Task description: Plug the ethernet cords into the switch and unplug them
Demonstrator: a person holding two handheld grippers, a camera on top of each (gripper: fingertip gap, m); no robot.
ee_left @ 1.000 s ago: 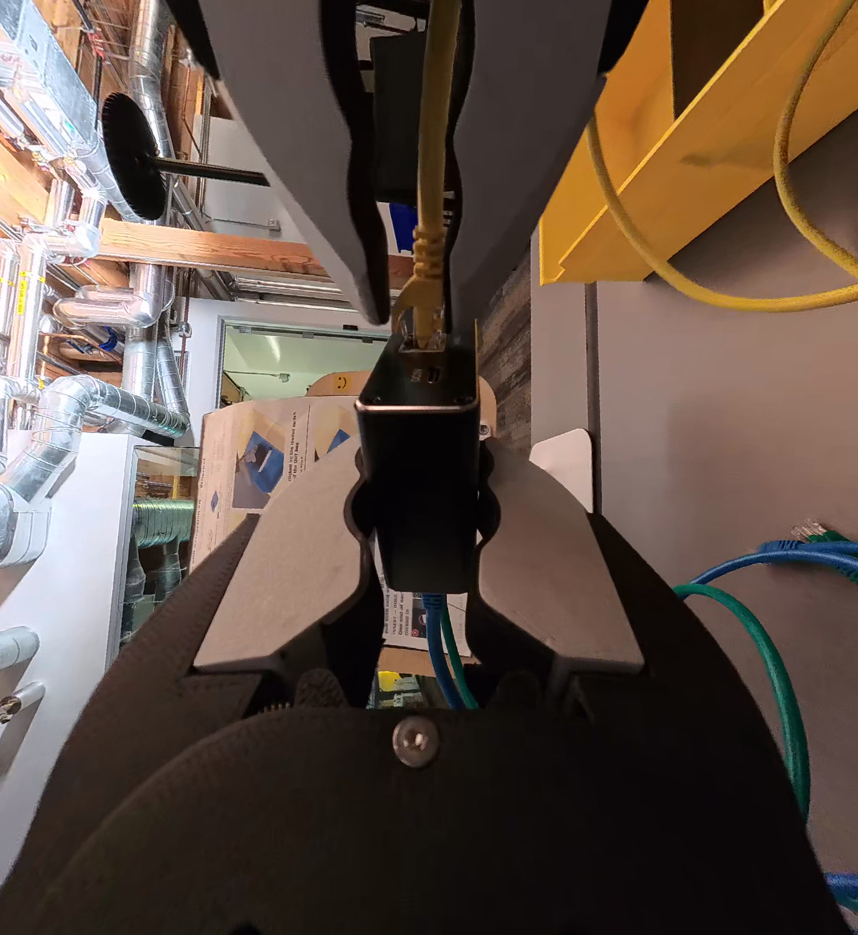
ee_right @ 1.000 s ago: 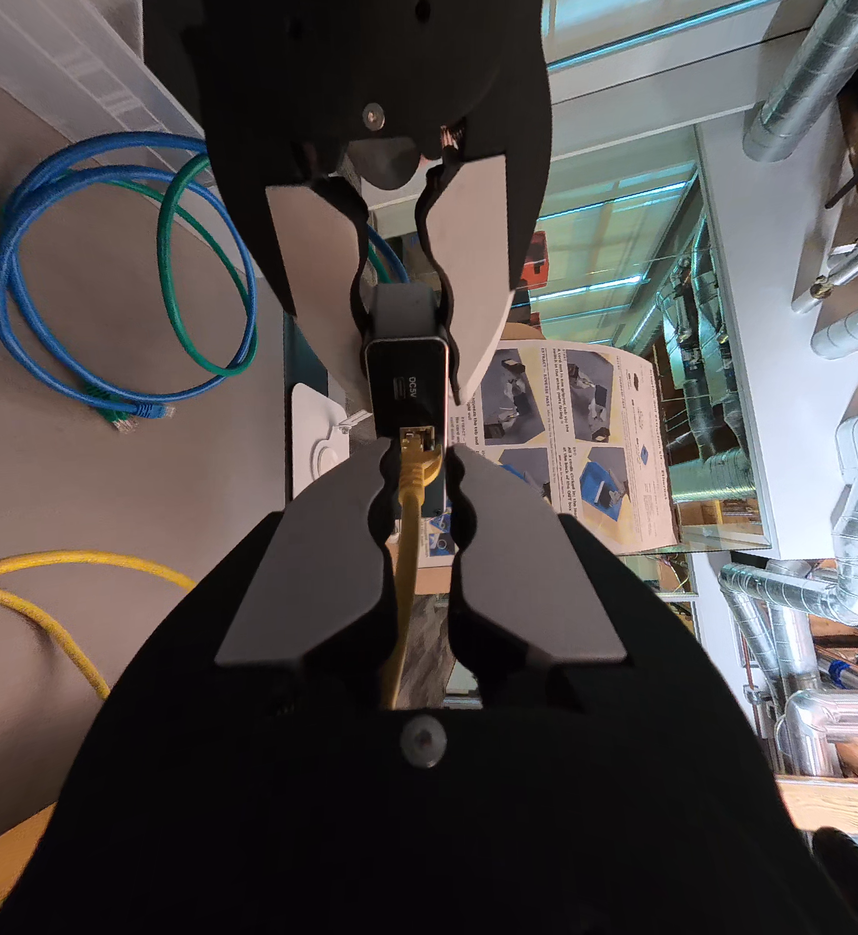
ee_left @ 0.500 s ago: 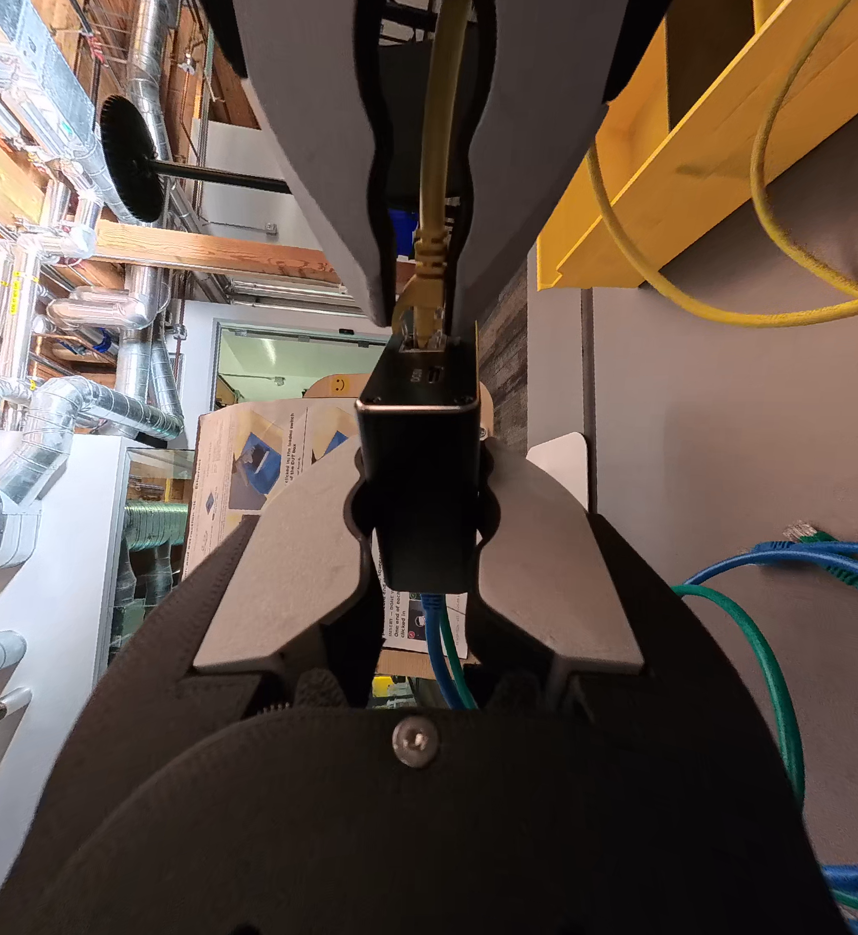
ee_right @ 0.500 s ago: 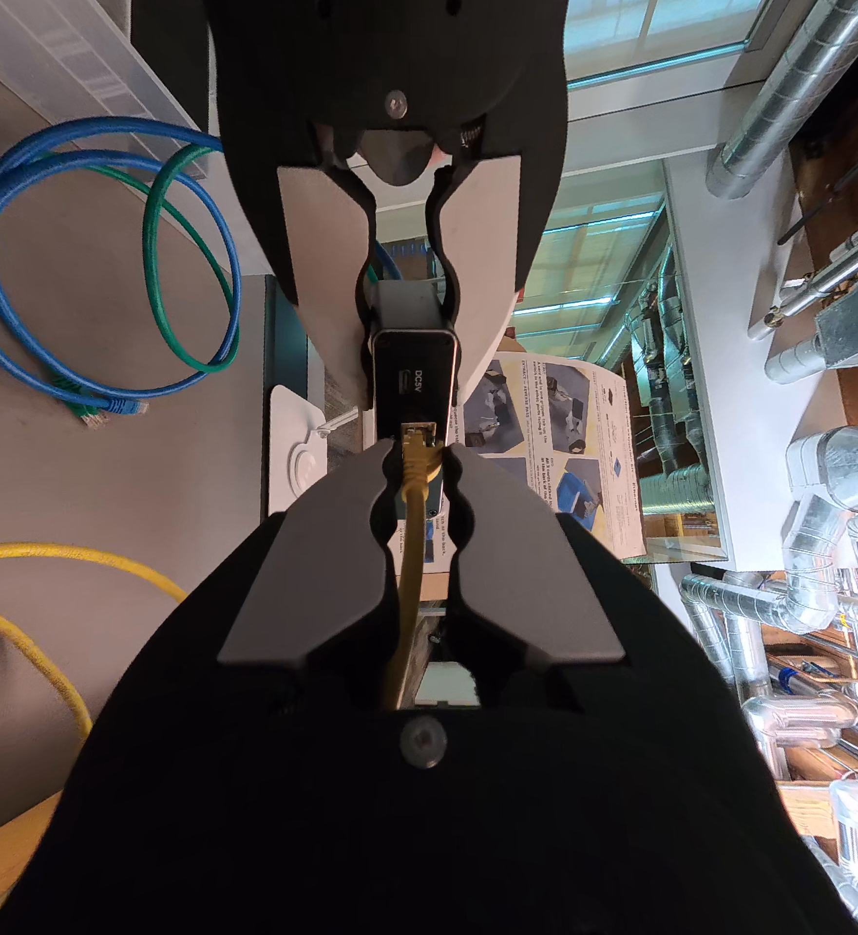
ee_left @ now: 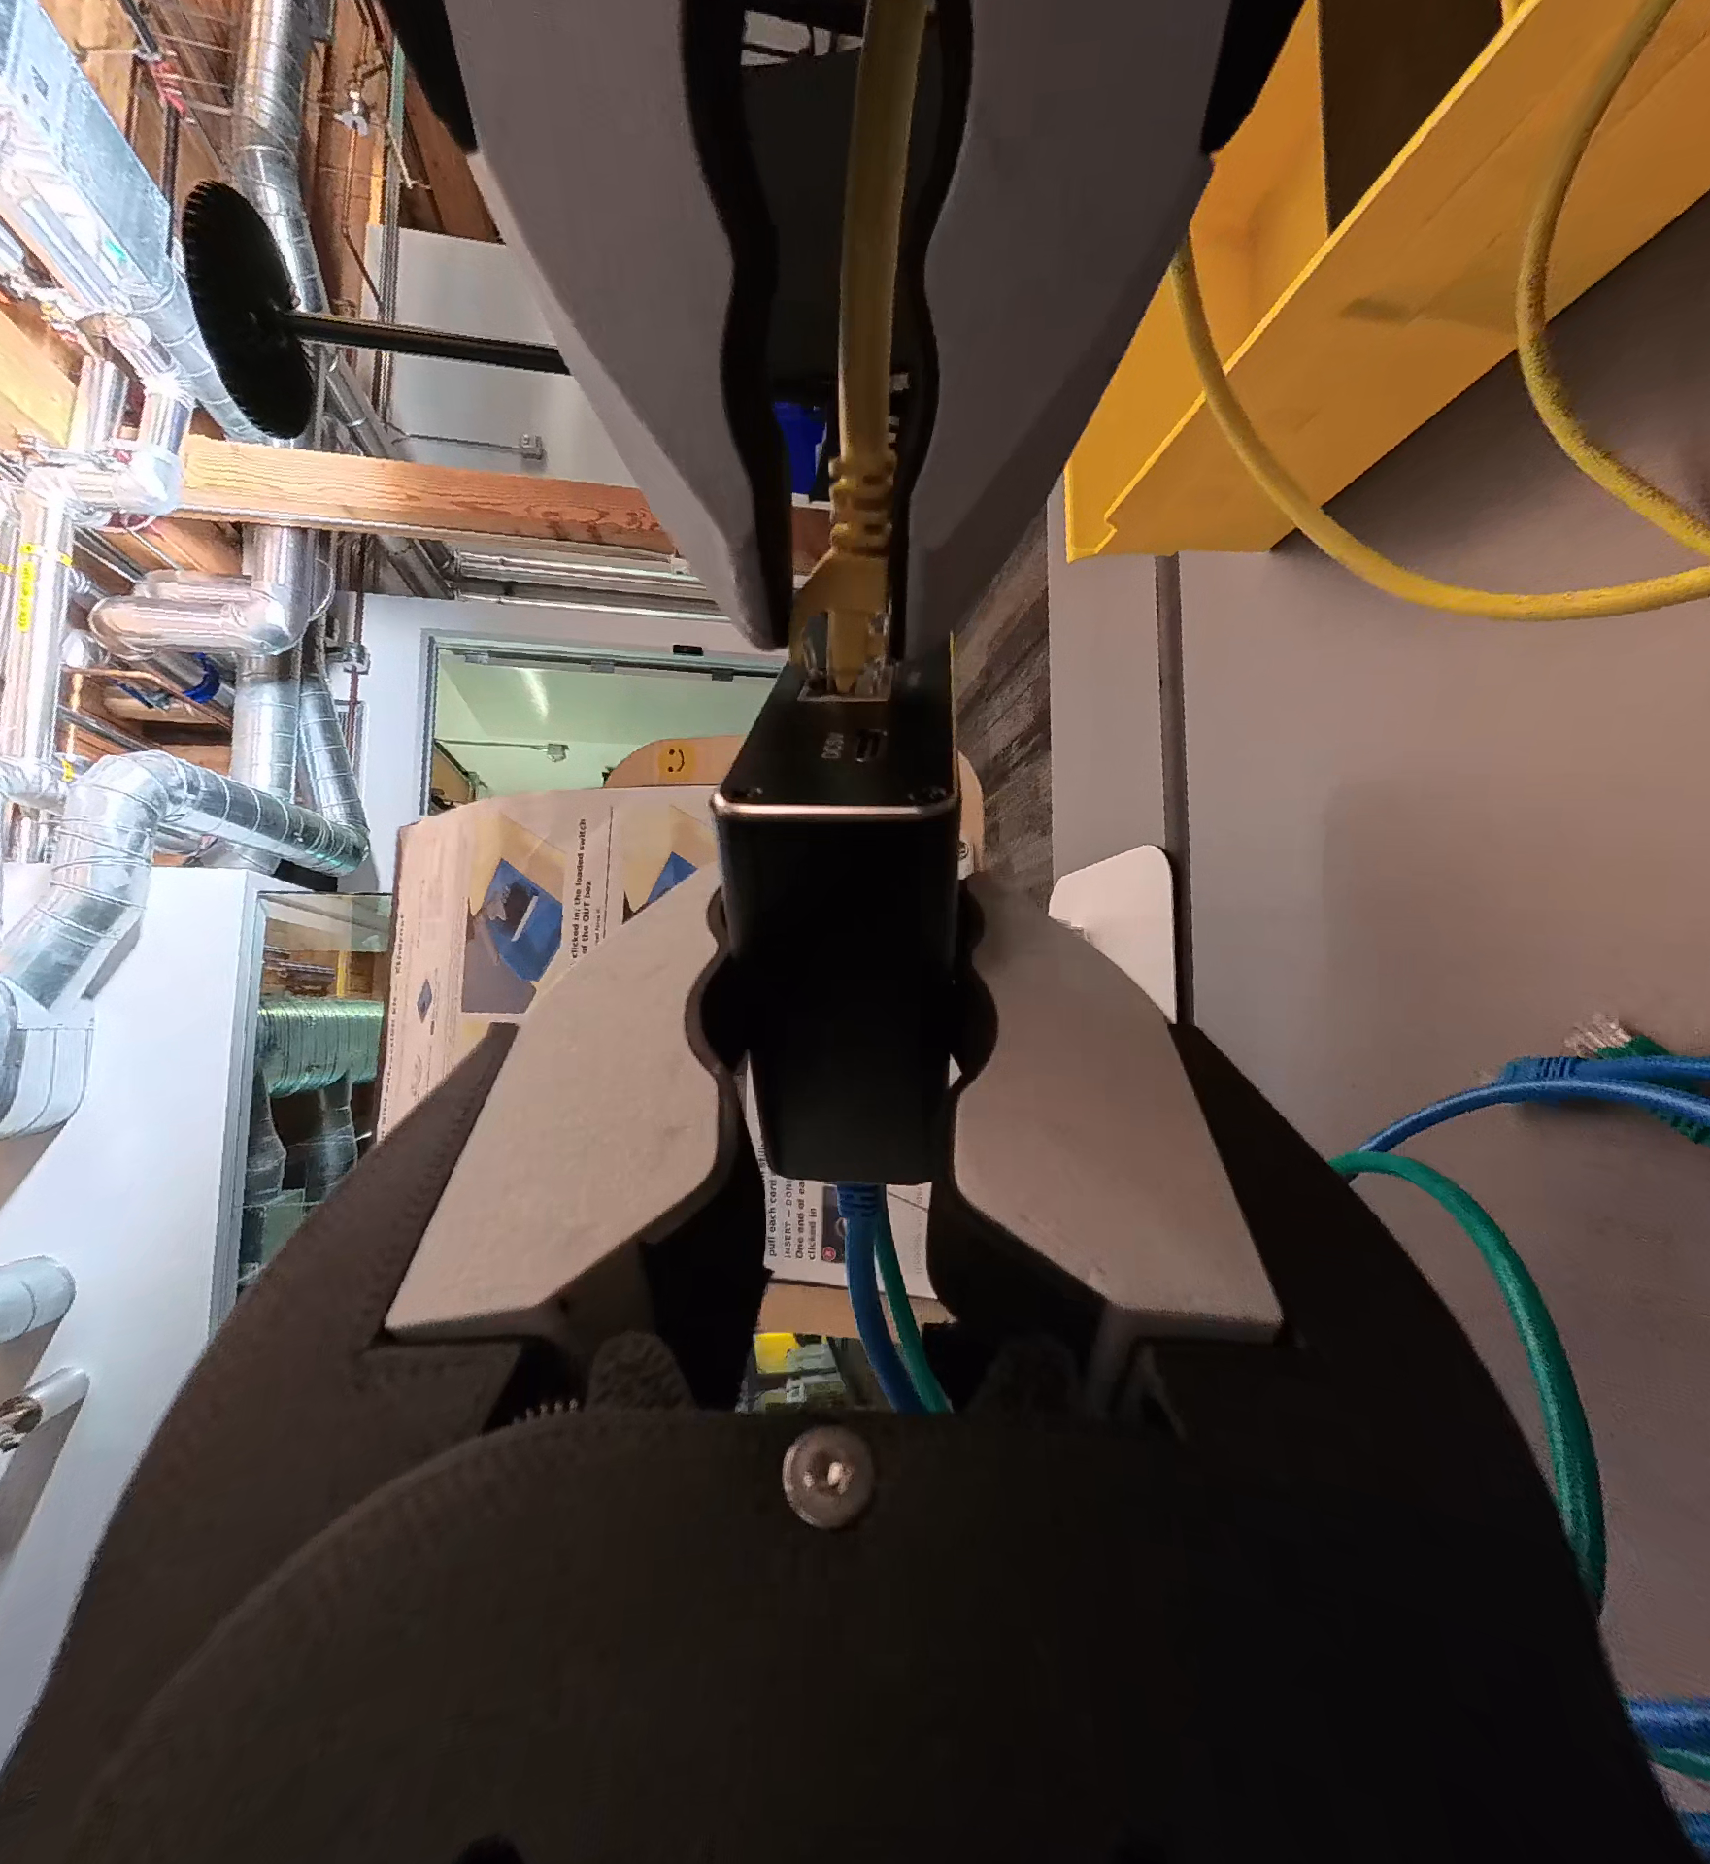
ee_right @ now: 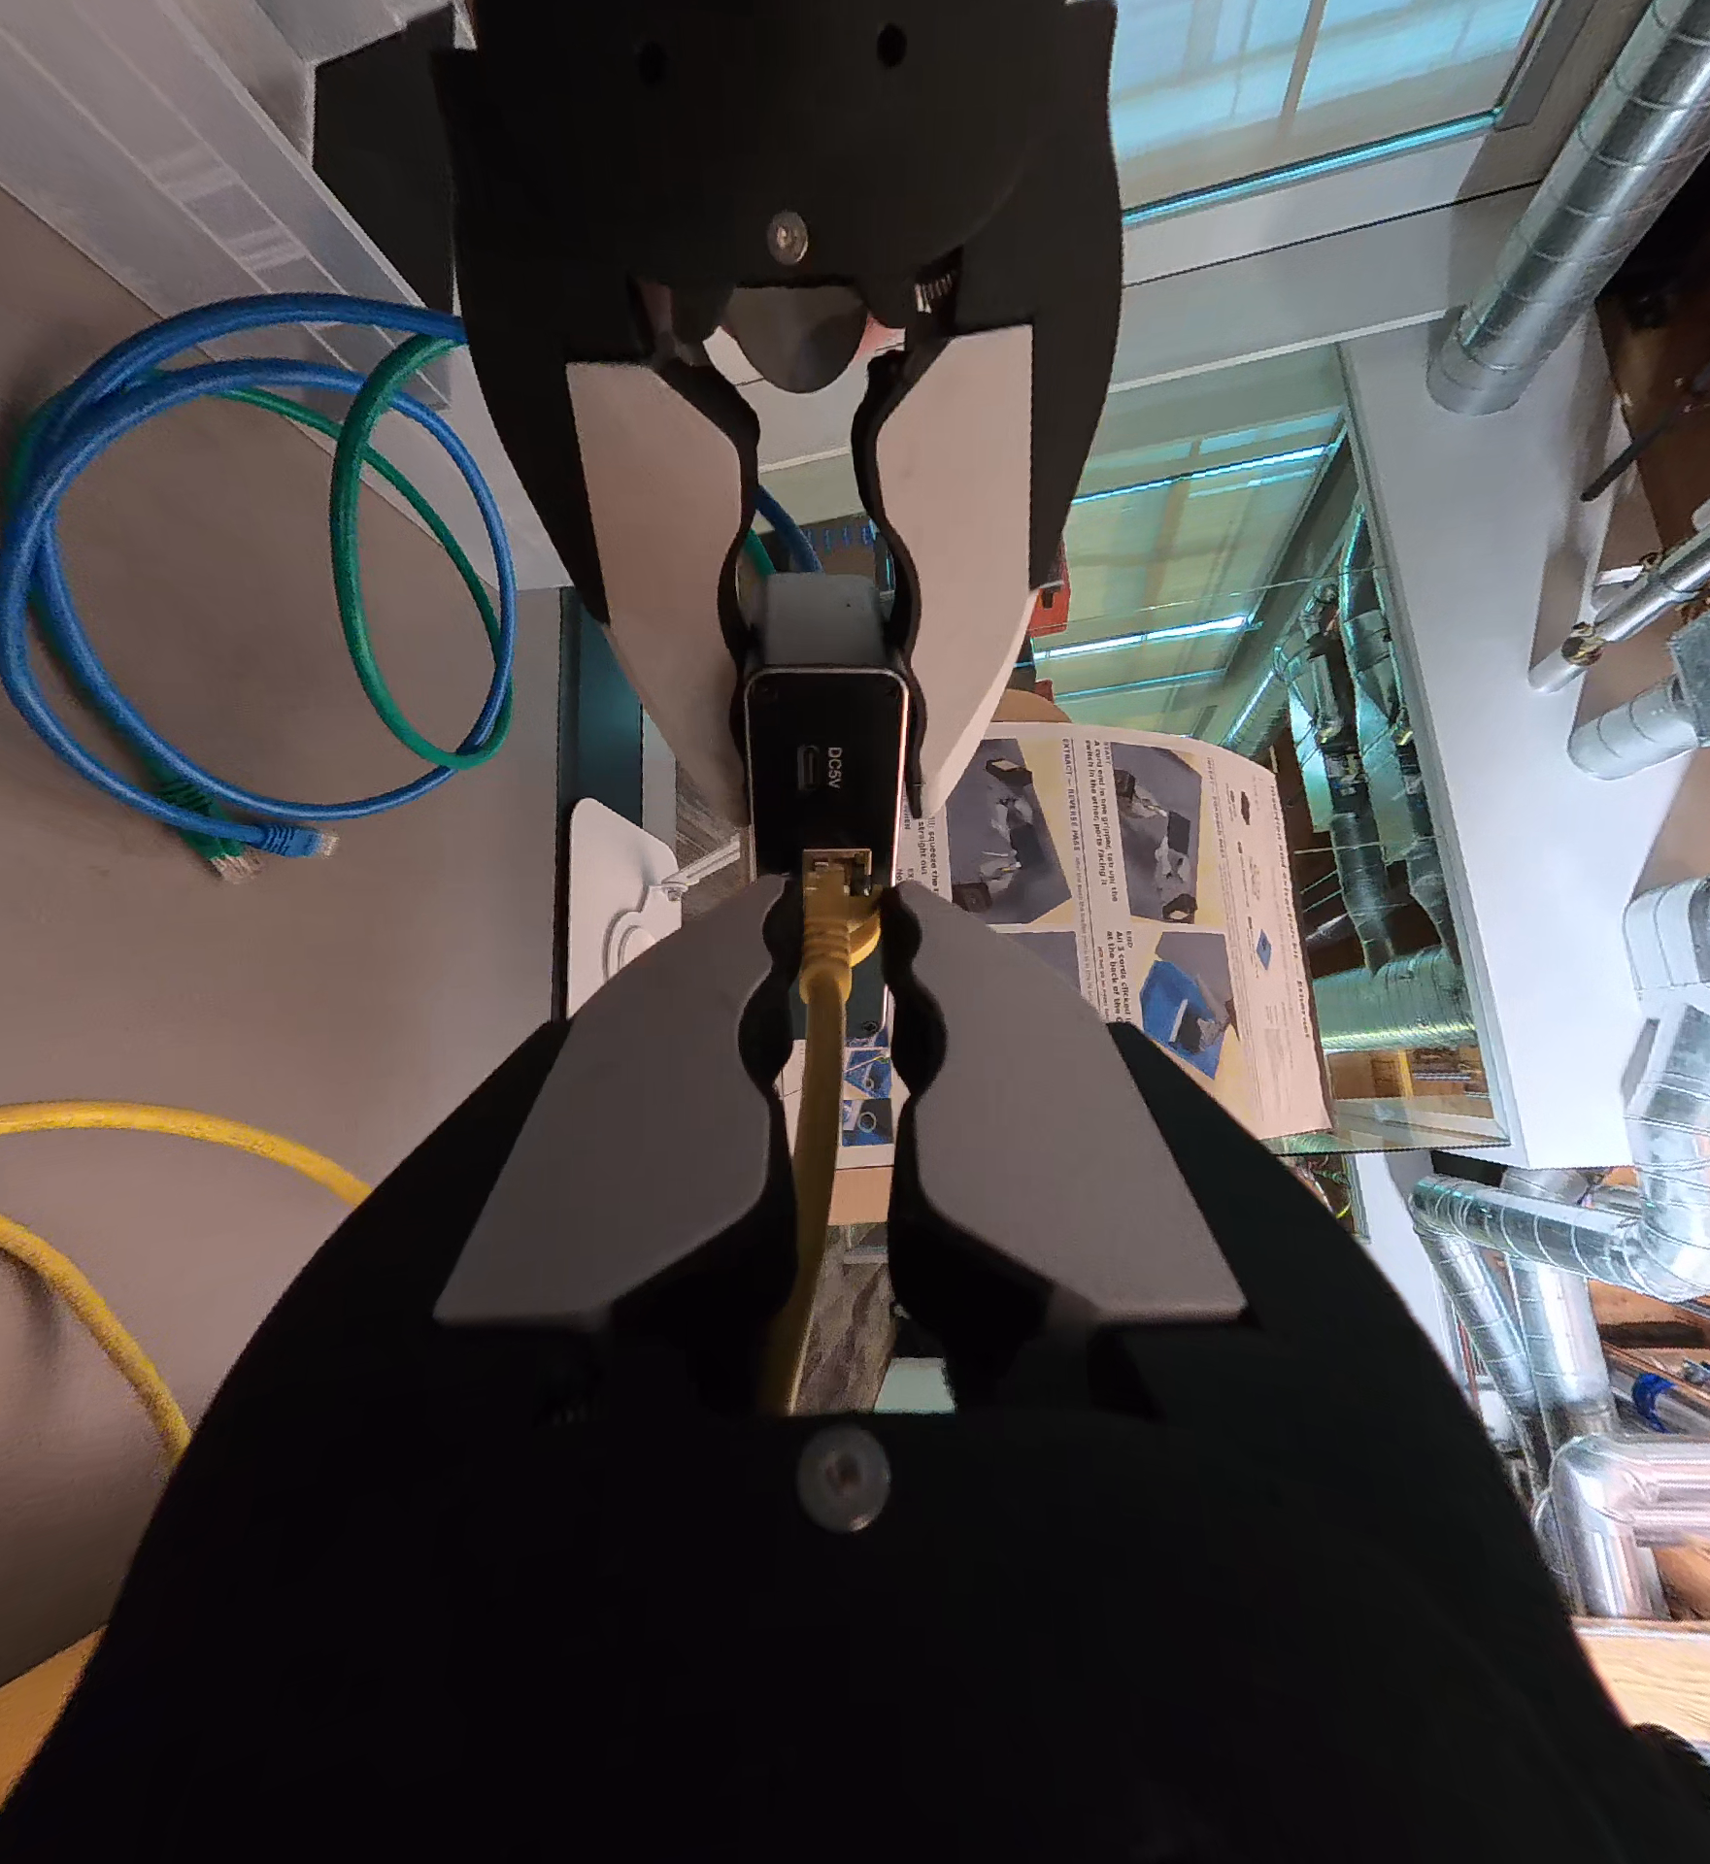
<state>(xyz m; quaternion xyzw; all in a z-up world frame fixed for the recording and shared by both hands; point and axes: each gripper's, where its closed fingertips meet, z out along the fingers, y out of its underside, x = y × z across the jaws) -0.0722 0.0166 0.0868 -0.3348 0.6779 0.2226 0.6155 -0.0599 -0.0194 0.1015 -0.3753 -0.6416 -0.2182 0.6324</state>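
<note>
My left gripper (ee_left: 838, 938) is shut on a black switch (ee_left: 835, 968) and holds it in the air. Blue and green cords (ee_left: 881, 1301) run out of the switch's near end. My right gripper (ee_right: 835, 898) faces it, shut on the plug of a yellow ethernet cord (ee_right: 830, 908). That plug sits in the port on the switch's end face (ee_right: 823, 767). The left wrist view shows the same plug (ee_left: 850, 615) between the right gripper's fingers (ee_left: 729, 484). The left gripper's fingers (ee_right: 659, 565) clamp the switch from above in the right wrist view.
The grey table (ee_left: 1436, 857) carries the loose blue and green cord ends (ee_left: 1597, 1049), coils of them (ee_right: 225, 565) and slack yellow cord (ee_right: 74, 1120). A yellow bin (ee_left: 1335, 303) is beside them. A white stand (ee_left: 1123, 918) and a printed sheet (ee_right: 1133, 908) lie behind. Left tips to right tips: about 4 cm.
Both grippers have drifted and tilted a little together. The yellow plug stays in the switch's port and both grips hold.
</note>
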